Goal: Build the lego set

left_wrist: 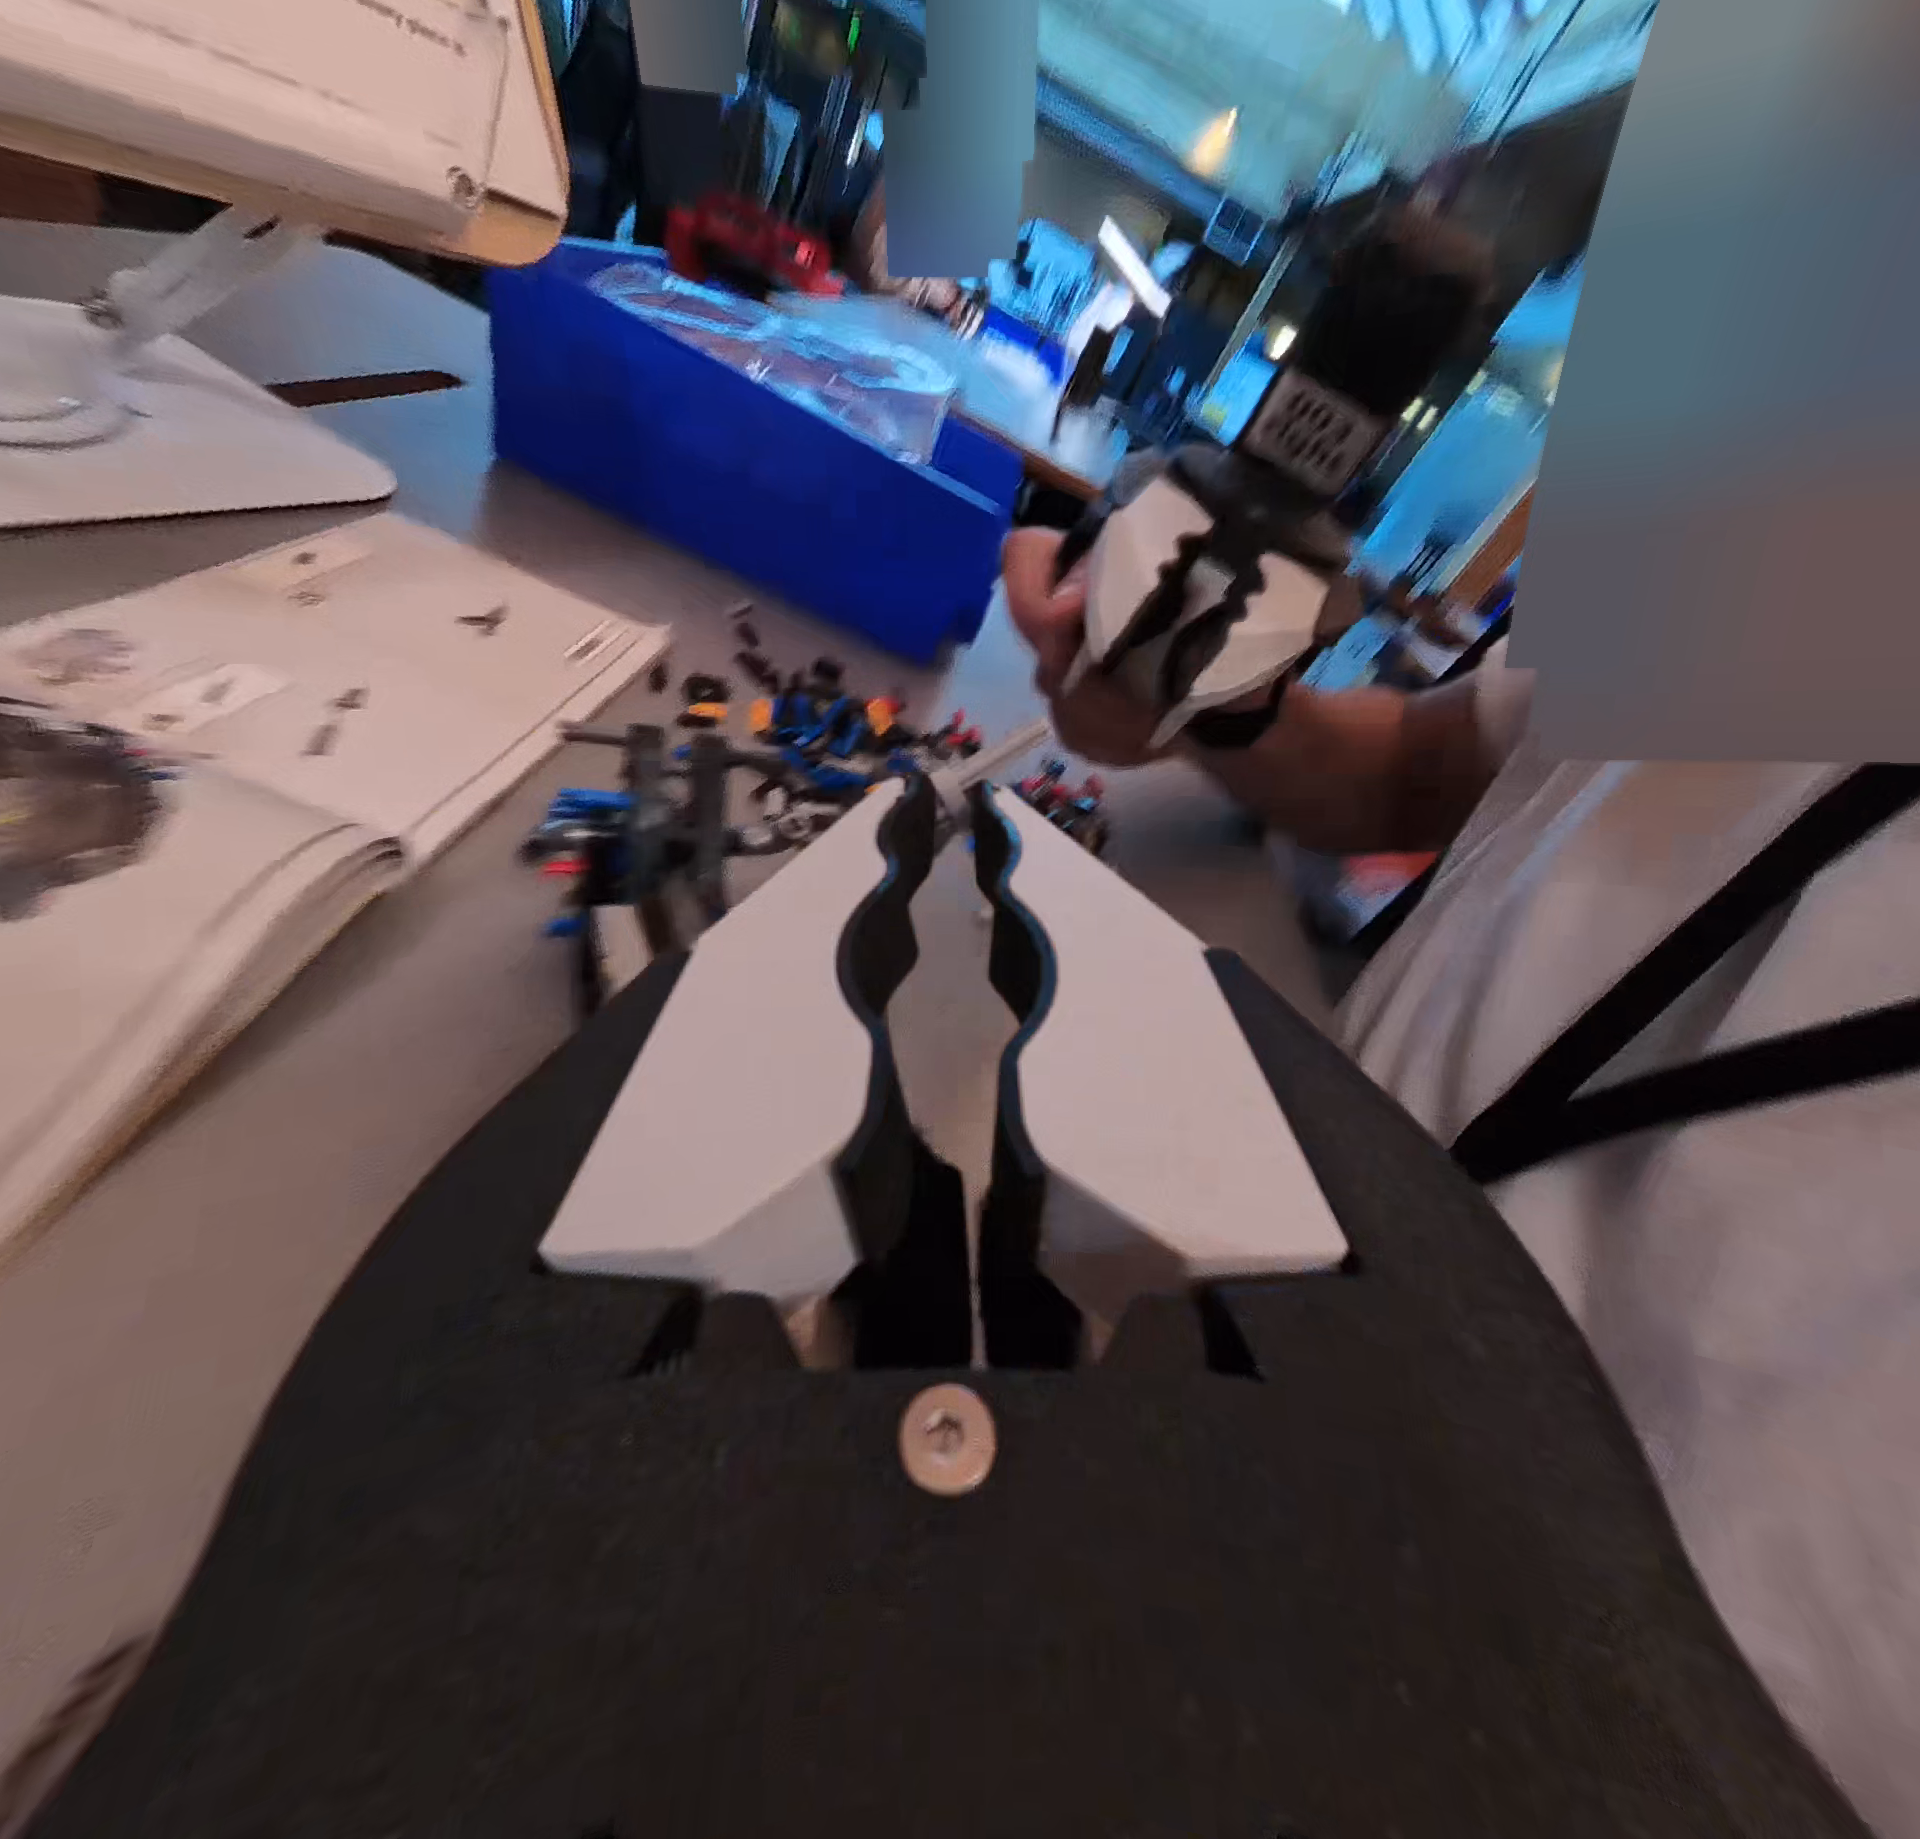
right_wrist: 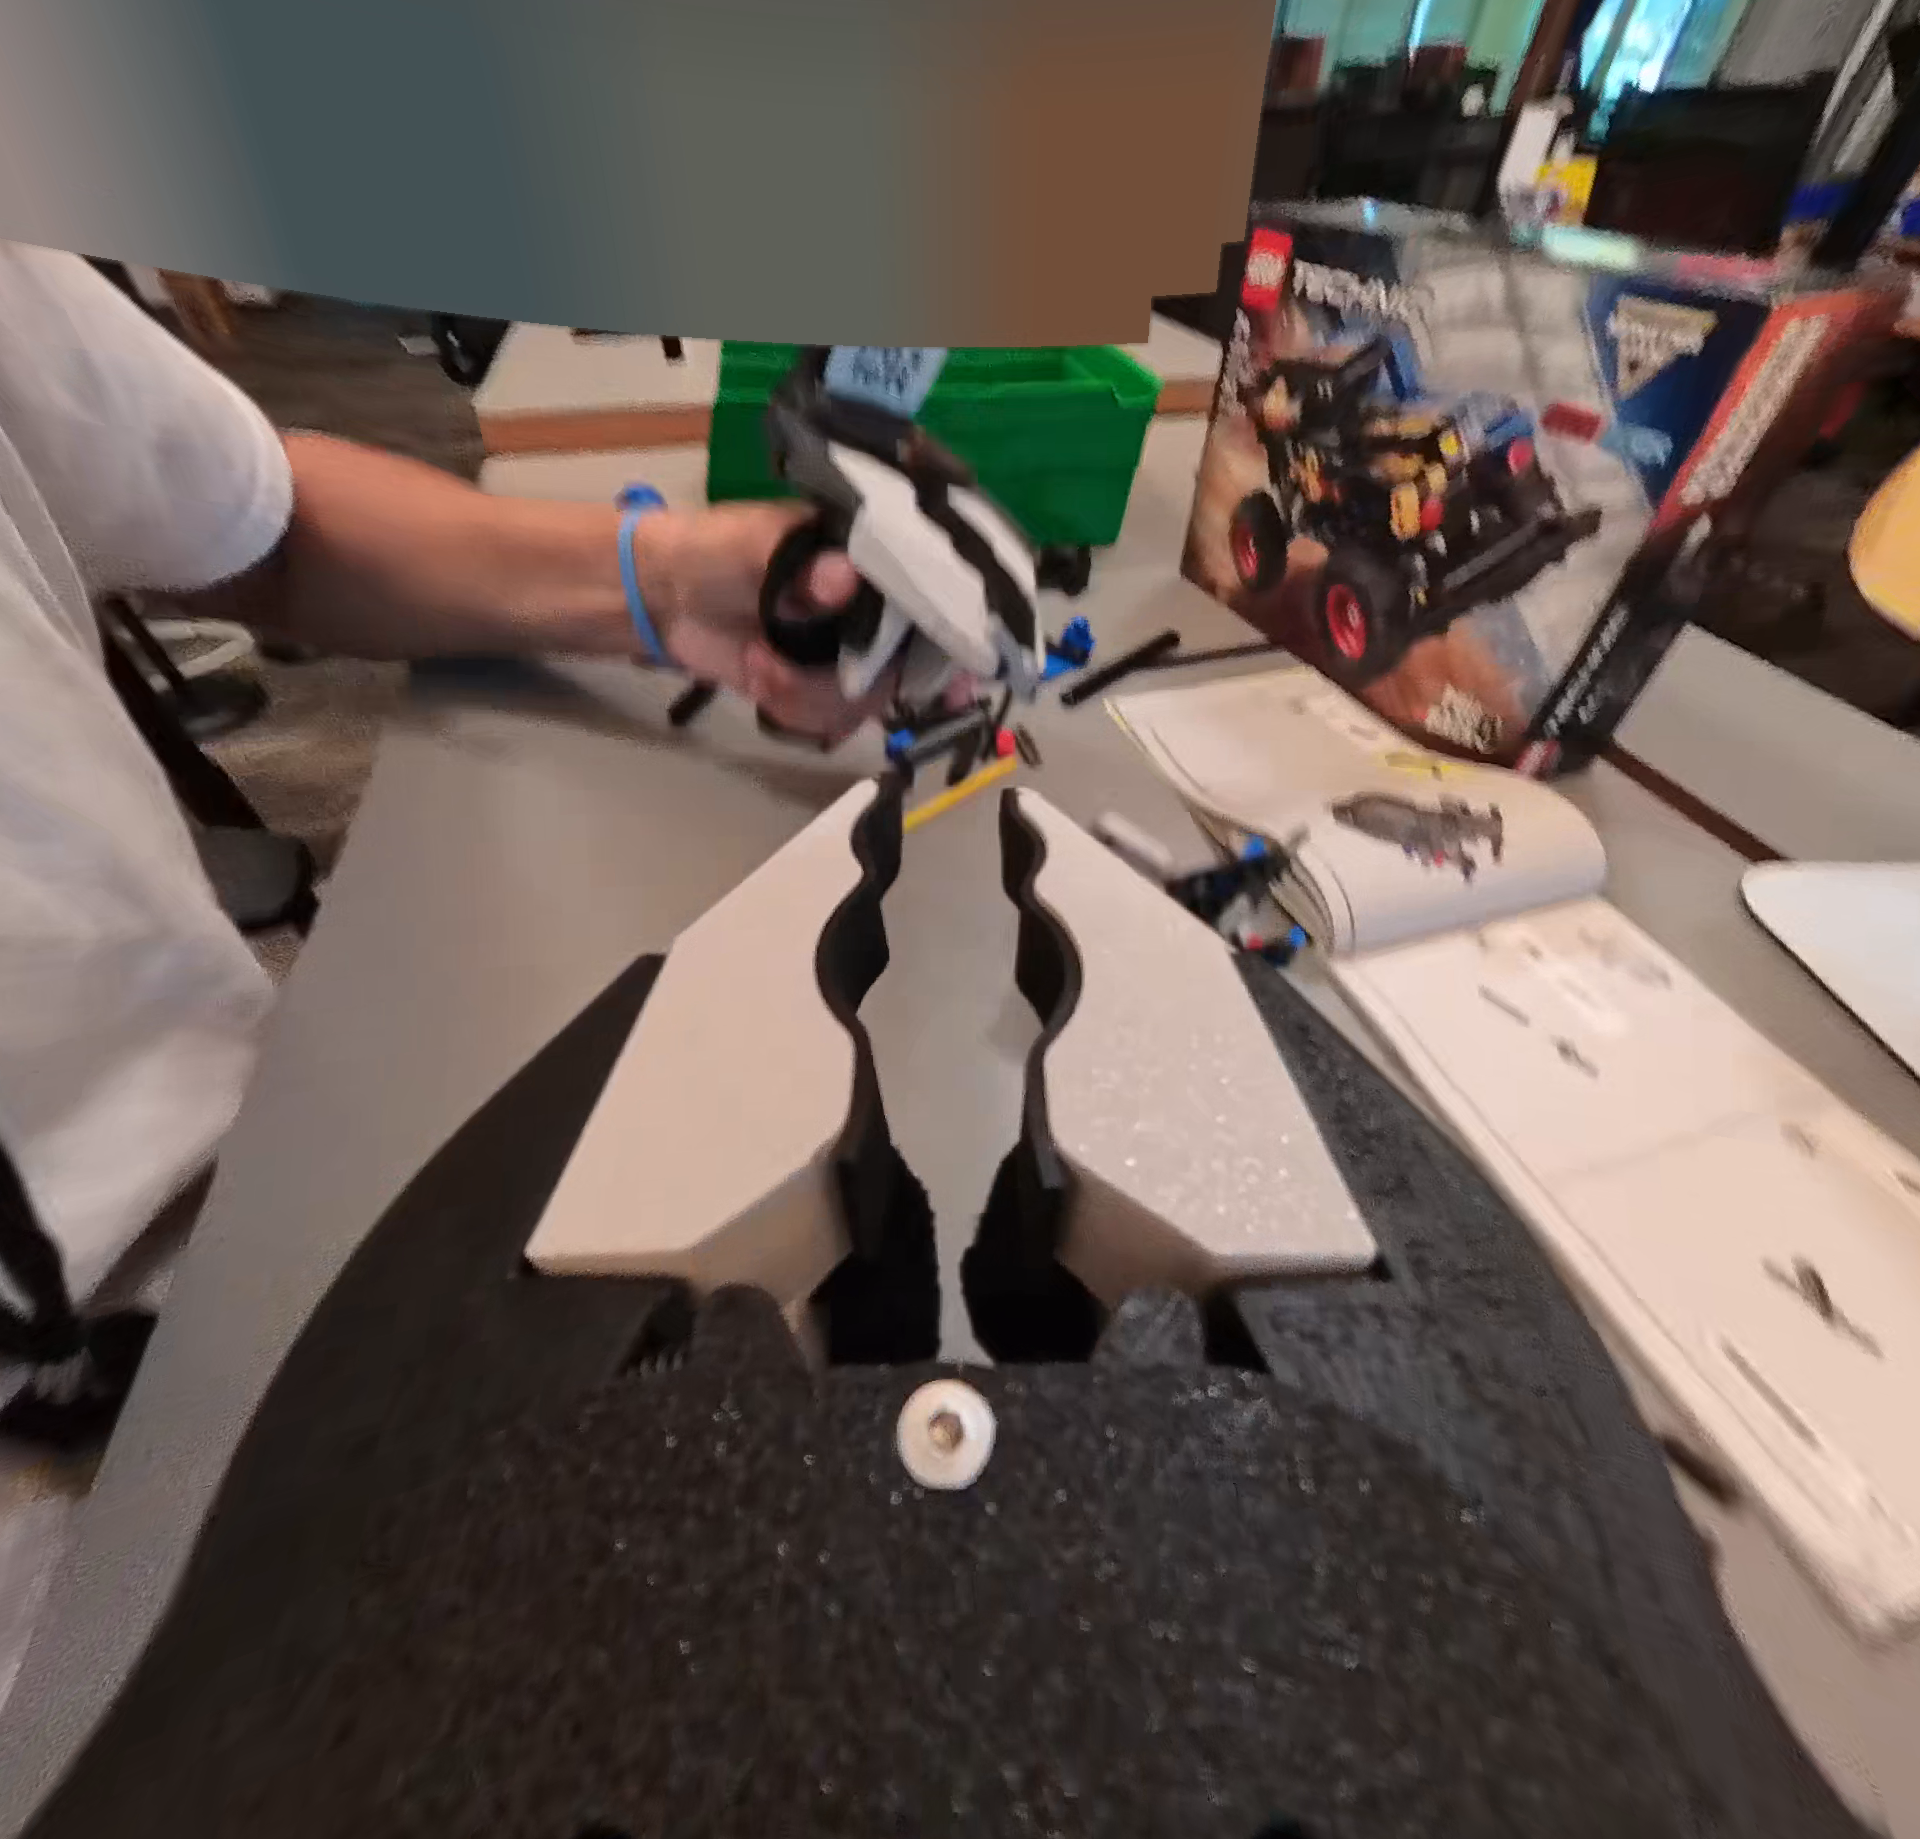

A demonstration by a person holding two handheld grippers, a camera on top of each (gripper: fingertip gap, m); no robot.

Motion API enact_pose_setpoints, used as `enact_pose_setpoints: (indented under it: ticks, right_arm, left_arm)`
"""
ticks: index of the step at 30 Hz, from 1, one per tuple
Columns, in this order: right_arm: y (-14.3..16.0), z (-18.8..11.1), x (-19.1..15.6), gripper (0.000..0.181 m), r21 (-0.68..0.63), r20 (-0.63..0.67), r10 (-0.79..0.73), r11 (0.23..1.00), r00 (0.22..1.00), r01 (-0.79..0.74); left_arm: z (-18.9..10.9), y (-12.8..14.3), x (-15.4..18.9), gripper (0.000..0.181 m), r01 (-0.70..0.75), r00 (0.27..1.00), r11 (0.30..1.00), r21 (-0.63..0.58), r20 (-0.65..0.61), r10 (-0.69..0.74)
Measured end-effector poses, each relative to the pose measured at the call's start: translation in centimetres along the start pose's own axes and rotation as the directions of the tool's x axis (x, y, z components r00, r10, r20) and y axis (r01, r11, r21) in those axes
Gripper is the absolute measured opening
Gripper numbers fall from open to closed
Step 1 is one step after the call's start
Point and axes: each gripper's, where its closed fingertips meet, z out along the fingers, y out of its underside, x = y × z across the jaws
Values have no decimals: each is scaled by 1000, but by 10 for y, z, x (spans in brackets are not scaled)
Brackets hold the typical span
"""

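Note:
My left gripper [left_wrist: 948, 802] is nearly closed, with a small grey lego piece [left_wrist: 951, 804] pinched between its tips, low over the grey table. In the right wrist view the left gripper [right_wrist: 1003, 672] points down at a small black assembly with blue and red pins [right_wrist: 951, 740]. My right gripper [right_wrist: 945, 800] is open and empty. A yellow axle [right_wrist: 958, 790] lies on the table just beyond its tips. The right gripper also shows in the left wrist view [left_wrist: 1153, 683], raised above the table. Loose black, blue and orange parts [left_wrist: 821, 719] lie ahead, beside a partly built black frame [left_wrist: 665, 823].
An open instruction booklet [left_wrist: 260, 750] [right_wrist: 1455, 854] lies beside the parts. A blue bin [left_wrist: 727, 459] stands behind them. The set's box [right_wrist: 1455, 501] and a green bin [right_wrist: 1039, 439] stand at the far side. A white stand base [left_wrist: 156, 439] sits nearby. The person's white shirt [left_wrist: 1662, 1166] is close. Across from one pair of fingers to the other is roughly 7 cm.

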Motion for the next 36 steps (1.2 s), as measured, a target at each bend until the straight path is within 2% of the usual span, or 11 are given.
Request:
enact_pose_setpoints:
  ticks: [3, 7, 12, 16, 20, 23, 26, 28, 30, 32, 36]
  right_arm:
    - [-14, 20, -4, 20, 102, 36, -16, 995, 999, 13]
    - [7, 33, -14, 23, 58, 36, -106, 993, 994, 104]
    - [20, 30, -26, 7, 25, 7, -252, 967, 968, 252]
    - [22, 27, -28, 4, 24, -7, -271, 962, 963, 271]
    - [22, 29, -22, 3, 23, 21, -118, 993, 993, 118]
    - [17, 29, -11, 3, 59, 34, 71, 996, 997, -73]
    - [17, 35, -9, 3, 83, 24, 178, 980, 984, -179]
    - [11, 39, -14, 3, 119, 79, 289, 948, 954, -297]
    - [10, 42, -16, 4, 132, 106, 371, 914, 922, -383]
    - [8, 42, -16, 3, 153, 153, 442, 873, 884, -463]
    - [9, 40, -18, 3, 114, 264, 553, 796, 790, -595]
  left_arm:
    - [19, 14, 16, 5, 50, 998, 999, 12, -23, -50]
    - [30, 28, 30, 5, 59, 998, 998, -18, -16, -60]
    - [31, 36, 41, 5, -11, 1000, 998, -60, -16, 10]
    - [34, 41, 44, 6, -81, 996, 992, -95, 20, 83]
    - [34, 45, 41, 9, -272, 955, 953, -132, 87, 284]
    - [31, 40, 36, 26, -458, 855, 874, -163, 189, 484]
    - [29, 27, 37, 27, -582, 741, 796, -165, 295, 603]
    - [30, 26, 31, 28, -612, 681, 762, -210, 351, 643]
    - [28, 24, 25, 16, -632, 628, 738, -236, 402, 666]
    - [26, 22, 27, 5, -650, 611, 726, -227, 412, 676]
    - [25, 21, 28, 5, -707, 516, 651, -275, 428, 742]
